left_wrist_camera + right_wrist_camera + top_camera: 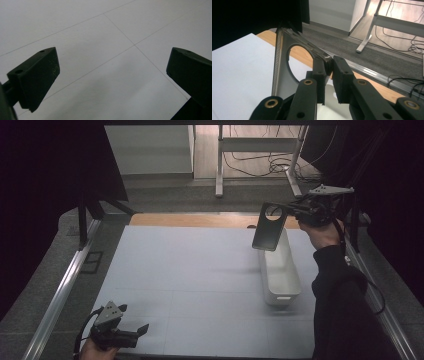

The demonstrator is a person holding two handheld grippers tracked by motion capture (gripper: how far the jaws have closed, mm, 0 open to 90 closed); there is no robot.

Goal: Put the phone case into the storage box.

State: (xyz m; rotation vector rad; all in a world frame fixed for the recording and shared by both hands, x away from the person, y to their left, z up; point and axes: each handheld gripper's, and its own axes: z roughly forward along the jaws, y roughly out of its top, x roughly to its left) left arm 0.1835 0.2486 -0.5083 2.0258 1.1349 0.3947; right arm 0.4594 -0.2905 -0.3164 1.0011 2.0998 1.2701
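Observation:
A dark flat plate (pixel 269 234) with a round hole near its top hangs upright over the far end of a long white bin (pixel 281 296) on the right of the table. My right gripper (pixel 291 212) is shut on the plate's upper edge, raised above the bin. In the right gripper view the jaws (pixel 330 72) pinch the thin edge of the plate (pixel 280 72), hole to the left. My left gripper (pixel 143 330) rests low at the table's front left corner, open, with bare white surface between its jaws (pixel 112 75).
The white table top (pixel 190 270) has a wooden strip (pixel 200 220) along its far edge. A metal rail (pixel 62 287) runs down the left side. Beyond the table stand a white desk frame (pixel 220 165) and floor cables (pixel 272 165).

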